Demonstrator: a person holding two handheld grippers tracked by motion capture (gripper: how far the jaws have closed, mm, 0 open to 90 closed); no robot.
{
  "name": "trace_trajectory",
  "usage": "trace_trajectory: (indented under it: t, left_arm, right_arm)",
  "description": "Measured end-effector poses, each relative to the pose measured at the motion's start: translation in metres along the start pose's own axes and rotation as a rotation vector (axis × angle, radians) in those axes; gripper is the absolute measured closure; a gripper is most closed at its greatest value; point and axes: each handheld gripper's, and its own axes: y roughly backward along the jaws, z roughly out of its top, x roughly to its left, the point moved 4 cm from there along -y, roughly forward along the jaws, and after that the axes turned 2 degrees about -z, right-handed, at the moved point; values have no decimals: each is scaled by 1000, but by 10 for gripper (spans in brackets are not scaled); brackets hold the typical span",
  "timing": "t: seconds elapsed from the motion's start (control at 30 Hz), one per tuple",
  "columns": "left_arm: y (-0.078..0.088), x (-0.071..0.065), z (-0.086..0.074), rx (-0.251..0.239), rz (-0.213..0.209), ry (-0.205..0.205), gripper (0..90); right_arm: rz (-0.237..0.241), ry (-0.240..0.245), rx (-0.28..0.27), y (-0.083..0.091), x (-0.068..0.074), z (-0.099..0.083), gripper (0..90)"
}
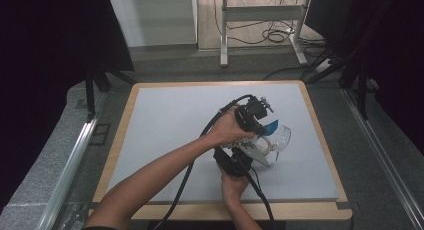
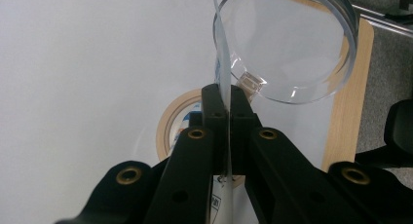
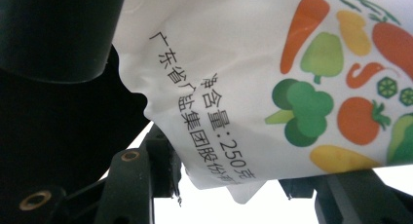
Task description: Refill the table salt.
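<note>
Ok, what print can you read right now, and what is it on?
"广东省盐业集团股份..." on the white pouch with vegetable pictures, right gripper view; the line runs off at the pouch's lower edge.
"净含量:250克" on the same pouch, the line beside it.
Small print on the tape roll behind the left gripper, left gripper view: too small and hidden to read.
High view: no text legible.

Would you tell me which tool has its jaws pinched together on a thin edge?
The left tool: its jaws meet on a thin sheet, while the right tool has its jaws wide on the printed pouch.
</note>
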Motion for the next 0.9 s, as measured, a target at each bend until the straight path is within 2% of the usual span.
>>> trace_trajectory:
  t: [0.9]
  left_arm:
    - [-2,0,0,1,0,-2,900]
  right_arm:
    - [-4,0,-9,-1,-1,-1,511]
